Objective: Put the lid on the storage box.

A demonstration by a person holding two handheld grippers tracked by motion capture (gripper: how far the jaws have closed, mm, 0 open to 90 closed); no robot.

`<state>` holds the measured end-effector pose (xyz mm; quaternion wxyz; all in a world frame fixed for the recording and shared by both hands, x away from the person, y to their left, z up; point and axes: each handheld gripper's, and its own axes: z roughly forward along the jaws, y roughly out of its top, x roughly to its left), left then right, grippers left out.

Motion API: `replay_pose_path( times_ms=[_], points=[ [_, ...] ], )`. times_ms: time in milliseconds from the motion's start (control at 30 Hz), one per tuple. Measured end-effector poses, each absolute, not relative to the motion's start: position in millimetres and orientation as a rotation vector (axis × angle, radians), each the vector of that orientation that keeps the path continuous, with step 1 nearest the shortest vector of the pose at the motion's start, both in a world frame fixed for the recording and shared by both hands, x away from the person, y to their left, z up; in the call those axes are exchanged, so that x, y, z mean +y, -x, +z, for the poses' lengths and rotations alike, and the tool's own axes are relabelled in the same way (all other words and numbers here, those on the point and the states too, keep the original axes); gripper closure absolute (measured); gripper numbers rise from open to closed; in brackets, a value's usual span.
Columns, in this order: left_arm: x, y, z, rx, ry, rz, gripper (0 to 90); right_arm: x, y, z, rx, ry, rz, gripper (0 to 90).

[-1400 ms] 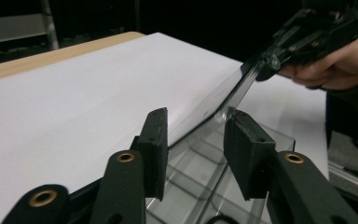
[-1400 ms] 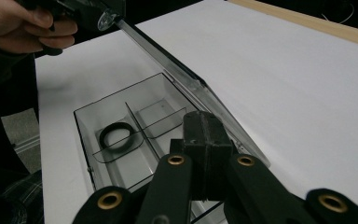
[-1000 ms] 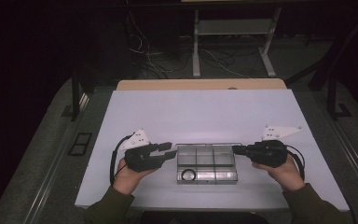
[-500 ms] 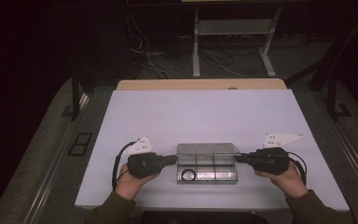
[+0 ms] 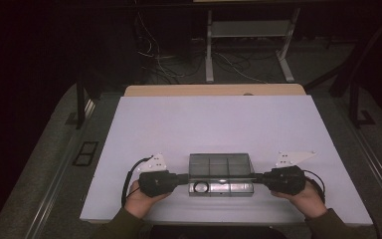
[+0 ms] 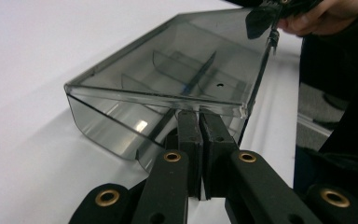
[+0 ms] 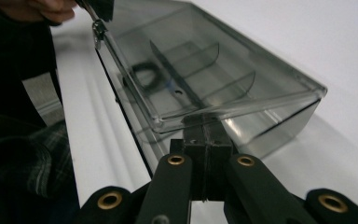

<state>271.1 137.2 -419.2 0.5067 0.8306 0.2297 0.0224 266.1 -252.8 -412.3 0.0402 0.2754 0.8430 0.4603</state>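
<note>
A clear plastic compartment box [image 5: 221,174] with inner dividers is set near the front edge of the white table [image 5: 219,124], midway along it. Its left end is clamped by the left gripper [image 5: 183,179], whose jaws have just closed on it, and its right end by the right gripper [image 5: 258,179], jaws clenched

White table top [image 5: 219,124], wooden edge [image 5: 214,90] behind it, metal stand [image 5: 246,45] and loose cables [image 5: 164,59] on the dark floor
</note>
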Motion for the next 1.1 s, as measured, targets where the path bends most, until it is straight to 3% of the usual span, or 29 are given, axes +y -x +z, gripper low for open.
replay_pose_path(
  times_ms=[767, 1100],
  points=[
    [133.7, -272.9, -428.1, 0.554, -2.135, 0.102, 86.6, -255.1, -268.6, -424.3, 2.616, -0.881, 1.251, 88.8],
    [147.0, -279.7, -429.9, 0.610, -2.123, 0.138, 78.9, -264.8, -274.4, -427.4, 2.584, -0.951, 1.213, 88.2]
  ],
)
